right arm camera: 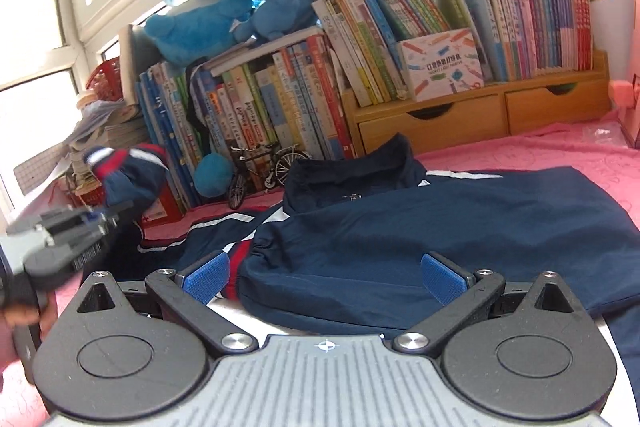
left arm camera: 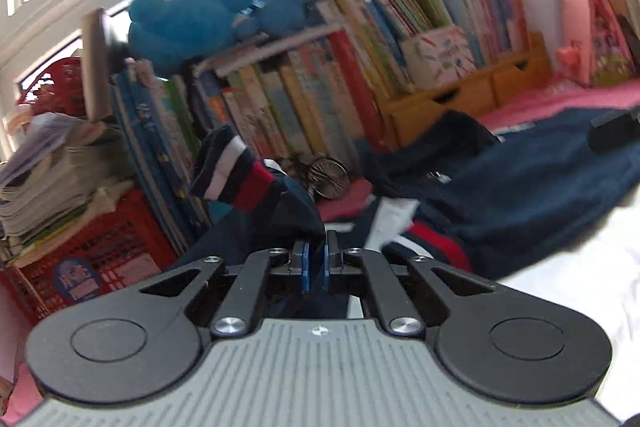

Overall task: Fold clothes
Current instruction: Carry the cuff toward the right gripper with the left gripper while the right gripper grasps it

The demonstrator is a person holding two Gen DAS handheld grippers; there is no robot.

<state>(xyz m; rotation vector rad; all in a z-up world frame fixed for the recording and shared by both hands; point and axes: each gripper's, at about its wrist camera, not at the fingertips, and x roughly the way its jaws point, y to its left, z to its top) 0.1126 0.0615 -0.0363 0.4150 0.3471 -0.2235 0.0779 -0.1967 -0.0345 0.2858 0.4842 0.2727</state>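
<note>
Right gripper (right arm camera: 326,277) jaws spread, navy jacket (right arm camera: 440,223) directly ahead, long axis crosswise; left gripper (left arm camera: 316,261) pinching striped sleeve cuff (left arm camera: 240,173), raised left

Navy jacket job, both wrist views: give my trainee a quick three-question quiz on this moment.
1. True or false: the left gripper is shut on the navy sleeve with the red-and-white striped cuff.
2. Multiple choice: the right gripper is A) open, B) clamped on the collar, C) out of view.
3. Fill in: the navy zip jacket with white stripes lies on a ____ cloth.

Key: 1 true; 2 A; 3 pink.
</note>
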